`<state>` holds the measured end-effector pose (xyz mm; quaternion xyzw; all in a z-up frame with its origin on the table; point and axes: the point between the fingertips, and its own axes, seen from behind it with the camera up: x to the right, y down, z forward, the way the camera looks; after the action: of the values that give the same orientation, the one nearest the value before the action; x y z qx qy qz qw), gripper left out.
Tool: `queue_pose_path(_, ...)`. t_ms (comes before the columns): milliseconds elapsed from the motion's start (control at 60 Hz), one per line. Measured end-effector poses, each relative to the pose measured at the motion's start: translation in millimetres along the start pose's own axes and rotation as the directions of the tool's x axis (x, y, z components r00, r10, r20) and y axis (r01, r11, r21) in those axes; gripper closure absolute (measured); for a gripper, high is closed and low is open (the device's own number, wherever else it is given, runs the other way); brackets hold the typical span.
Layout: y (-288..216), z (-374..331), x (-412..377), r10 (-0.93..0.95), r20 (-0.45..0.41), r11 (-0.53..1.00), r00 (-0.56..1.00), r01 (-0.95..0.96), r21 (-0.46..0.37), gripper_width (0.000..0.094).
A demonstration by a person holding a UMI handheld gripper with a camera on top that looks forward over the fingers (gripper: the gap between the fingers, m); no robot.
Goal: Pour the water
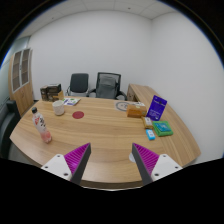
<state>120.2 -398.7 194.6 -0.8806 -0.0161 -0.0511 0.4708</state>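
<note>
Water, in a clear plastic bottle with a pink label (42, 126), stands on the long wooden table (100, 140), well ahead and left of the gripper (113, 160), whose purple-padded fingers are apart with nothing between them. Farther off sit a white cup (59, 110), a red coaster (80, 115), a purple box (157, 108) and green book (163, 128). Beyond, two black chairs (92, 85).

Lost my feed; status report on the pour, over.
Gripper open, empty, hovering over table. Bottle upright, ahead left, untouched. Cup beyond it. Path clear.
</note>
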Motion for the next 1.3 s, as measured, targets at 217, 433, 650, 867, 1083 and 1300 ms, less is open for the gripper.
queue_pose_path(217,18.7,2.3,-23.5,-0.027,-0.026,0.999,0.999,0.026,-0.020,0.0080)
queue_pose_path(433,49.1,1.5,-93.9,-0.006,-0.031,1.000,1.000,0.006,-0.015,0.0079)
queue_pose_path(650,63.7,5.8,-228.3,0.020,0.045,1.000,0.999,-0.021,0.016,0.0078)
queue_pose_path(867,29.4,43.8,-342.3,0.004,0.116,0.993,0.993,-0.018,0.121,0.0077)
queue_pose_path(1083,-3.7,123.8,-371.4,0.051,0.091,0.983,0.995,-0.066,0.173,0.0083)
queue_pose_path(1300,-3.6,179.6,-368.8,0.047,0.072,0.981,0.996,-0.060,0.184,0.0376)
